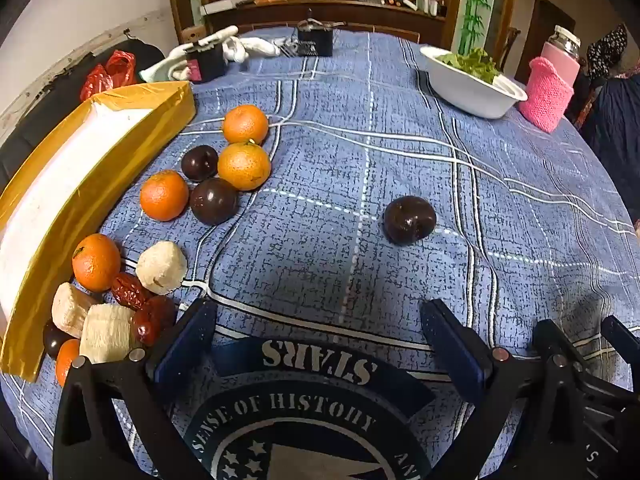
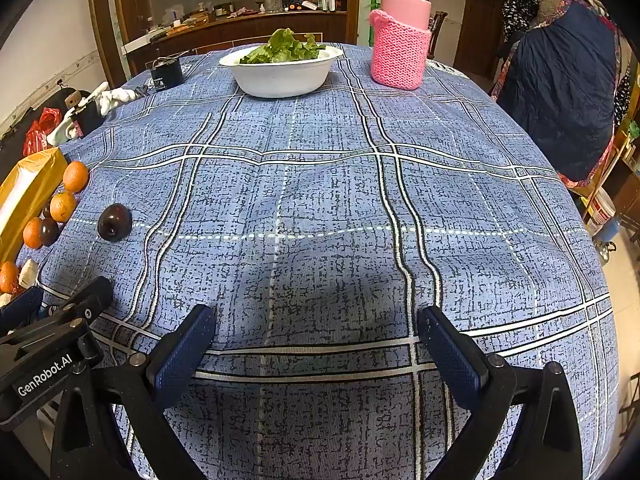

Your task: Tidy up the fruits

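A lone dark plum (image 1: 409,219) lies on the blue plaid tablecloth ahead of my left gripper (image 1: 318,312), which is open and empty; the plum also shows in the right wrist view (image 2: 114,222). To the left lie several oranges (image 1: 245,124), two more plums (image 1: 213,201), peeled banana pieces (image 1: 161,267) and red dates (image 1: 129,290), beside a yellow box (image 1: 72,196) with a white inside. My right gripper (image 2: 316,318) is open and empty over bare cloth. The left gripper's body (image 2: 52,344) shows at the left of the right wrist view.
A white bowl of lettuce (image 2: 282,74) and a pink knit-sleeved bottle (image 2: 400,36) stand at the far side. A dark box (image 1: 315,42), white cloth (image 1: 244,48) and red bag (image 1: 108,74) lie far left. A chair with a dark coat (image 2: 560,92) stands right.
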### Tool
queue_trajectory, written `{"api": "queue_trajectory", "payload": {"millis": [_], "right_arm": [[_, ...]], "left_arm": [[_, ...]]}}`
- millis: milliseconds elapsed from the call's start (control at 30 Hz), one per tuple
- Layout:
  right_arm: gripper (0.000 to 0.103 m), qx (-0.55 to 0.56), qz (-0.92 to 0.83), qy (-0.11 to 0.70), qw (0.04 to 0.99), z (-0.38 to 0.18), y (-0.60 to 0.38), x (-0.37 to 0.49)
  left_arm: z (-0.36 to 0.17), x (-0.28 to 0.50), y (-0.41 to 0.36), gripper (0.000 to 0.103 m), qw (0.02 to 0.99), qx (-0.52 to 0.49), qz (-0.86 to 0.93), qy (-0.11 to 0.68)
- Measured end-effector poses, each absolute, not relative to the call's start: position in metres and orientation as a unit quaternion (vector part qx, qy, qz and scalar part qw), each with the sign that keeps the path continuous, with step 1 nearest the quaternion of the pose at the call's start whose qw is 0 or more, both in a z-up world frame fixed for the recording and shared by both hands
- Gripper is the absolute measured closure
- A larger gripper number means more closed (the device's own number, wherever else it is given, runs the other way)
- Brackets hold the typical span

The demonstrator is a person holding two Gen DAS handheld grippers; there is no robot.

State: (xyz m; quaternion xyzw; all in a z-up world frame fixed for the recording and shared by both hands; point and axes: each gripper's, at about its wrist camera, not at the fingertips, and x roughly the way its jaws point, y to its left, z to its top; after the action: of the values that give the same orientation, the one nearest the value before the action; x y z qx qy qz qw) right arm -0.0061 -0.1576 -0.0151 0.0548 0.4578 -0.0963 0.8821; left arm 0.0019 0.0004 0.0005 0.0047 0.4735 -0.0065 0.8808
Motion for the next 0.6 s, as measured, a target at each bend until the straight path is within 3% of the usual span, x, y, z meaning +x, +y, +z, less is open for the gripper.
{"api": "queue_trajectory", "payload": {"millis": [367,600], "right_arm": [[0.000,0.052,-0.098,0.459,0.882,-0.016,-0.156,-0.006],[0.000,0.054,-0.097,0.459,0.882,-0.017,-0.155,-0.004]], "left_arm": [[0.008,-0.015,0.006,0.003,0.873,0.030,-0.099,0.476],[0.100,-0.085,0.065,0.005,0.937,-0.001,-0.170,0.306]]}}
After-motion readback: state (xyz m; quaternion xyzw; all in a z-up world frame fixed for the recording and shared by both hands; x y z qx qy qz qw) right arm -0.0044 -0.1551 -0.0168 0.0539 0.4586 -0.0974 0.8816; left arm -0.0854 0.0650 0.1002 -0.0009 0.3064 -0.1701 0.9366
